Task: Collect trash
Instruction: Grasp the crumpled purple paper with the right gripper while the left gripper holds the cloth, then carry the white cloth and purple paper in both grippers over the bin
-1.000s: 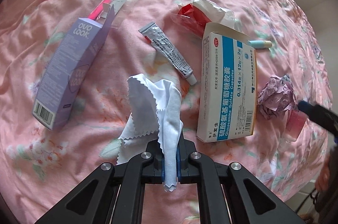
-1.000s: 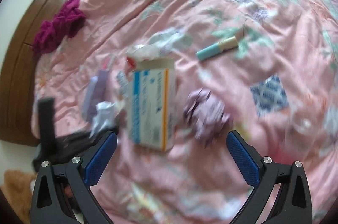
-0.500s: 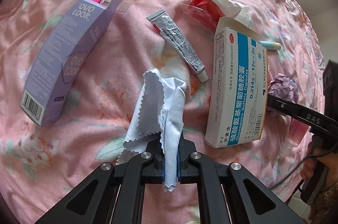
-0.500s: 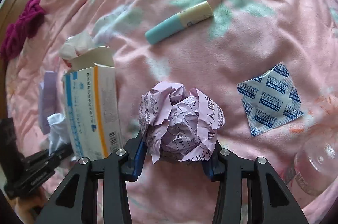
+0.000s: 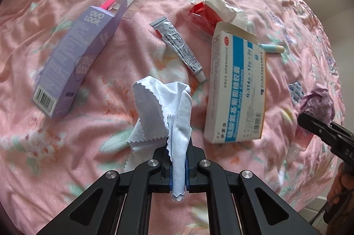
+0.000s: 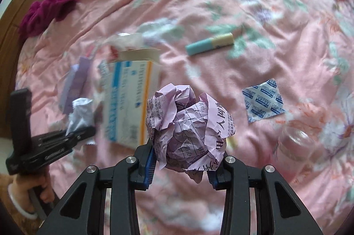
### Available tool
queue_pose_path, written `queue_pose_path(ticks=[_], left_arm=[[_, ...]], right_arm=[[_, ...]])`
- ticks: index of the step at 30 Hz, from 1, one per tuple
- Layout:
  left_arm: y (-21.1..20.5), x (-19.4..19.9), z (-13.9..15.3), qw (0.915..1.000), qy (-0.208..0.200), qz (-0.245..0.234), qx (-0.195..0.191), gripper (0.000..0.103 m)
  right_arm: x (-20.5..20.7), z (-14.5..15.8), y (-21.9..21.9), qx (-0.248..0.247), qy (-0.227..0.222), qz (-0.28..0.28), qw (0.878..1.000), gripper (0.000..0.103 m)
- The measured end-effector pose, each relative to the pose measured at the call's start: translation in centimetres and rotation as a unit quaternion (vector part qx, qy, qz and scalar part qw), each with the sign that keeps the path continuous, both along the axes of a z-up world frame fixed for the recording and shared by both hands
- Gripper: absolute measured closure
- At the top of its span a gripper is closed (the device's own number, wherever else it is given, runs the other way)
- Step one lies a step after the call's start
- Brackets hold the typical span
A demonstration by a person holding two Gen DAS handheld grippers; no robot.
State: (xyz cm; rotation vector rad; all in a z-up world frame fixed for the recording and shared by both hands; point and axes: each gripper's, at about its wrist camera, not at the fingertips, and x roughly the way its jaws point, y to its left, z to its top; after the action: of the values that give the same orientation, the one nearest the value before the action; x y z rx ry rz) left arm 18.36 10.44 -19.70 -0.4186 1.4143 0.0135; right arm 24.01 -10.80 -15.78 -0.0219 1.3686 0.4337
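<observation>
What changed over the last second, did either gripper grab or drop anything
The right gripper, open above the crumpled purple paper a second ago, came down, closed on it and now holds it raised off the pink bedspread. The left gripper stayed shut on the white cloth. The medicine box, ointment tube and purple carton lie where they were.

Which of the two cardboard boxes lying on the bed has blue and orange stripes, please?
The white medicine box, lying beside the silver ointment tube. The other, the lilac OVO LOOK box, is plain purple.
</observation>
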Motion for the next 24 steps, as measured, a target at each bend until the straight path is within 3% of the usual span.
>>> queue_pose_path(ticks=[7, 16, 21, 24], left_arm=[[0.4, -3.5, 3.1, 0.9991, -0.03, 0.029, -0.002, 0.096], [1.9, -12.4, 7.0, 0.9936, -0.072, 0.086, 0.007, 0.096], [4.1, -20.3, 8.1, 0.985, -0.075, 0.154, 0.021, 0.096], [6.0, -26.7, 8.6, 0.9737, -0.069, 0.214, 0.038, 0.096]], right_arm=[[-4.2, 3.9, 2.1, 0.013, -0.022, 0.059, 0.998, 0.066], [-11.8, 7.5, 6.5, 0.03, -0.038, 0.165, 0.985, 0.066], [-18.0, 8.2, 10.8, 0.042, -0.031, 0.252, 0.966, 0.066], [-22.4, 7.9, 13.8, 0.045, -0.023, 0.31, 0.949, 0.066]])
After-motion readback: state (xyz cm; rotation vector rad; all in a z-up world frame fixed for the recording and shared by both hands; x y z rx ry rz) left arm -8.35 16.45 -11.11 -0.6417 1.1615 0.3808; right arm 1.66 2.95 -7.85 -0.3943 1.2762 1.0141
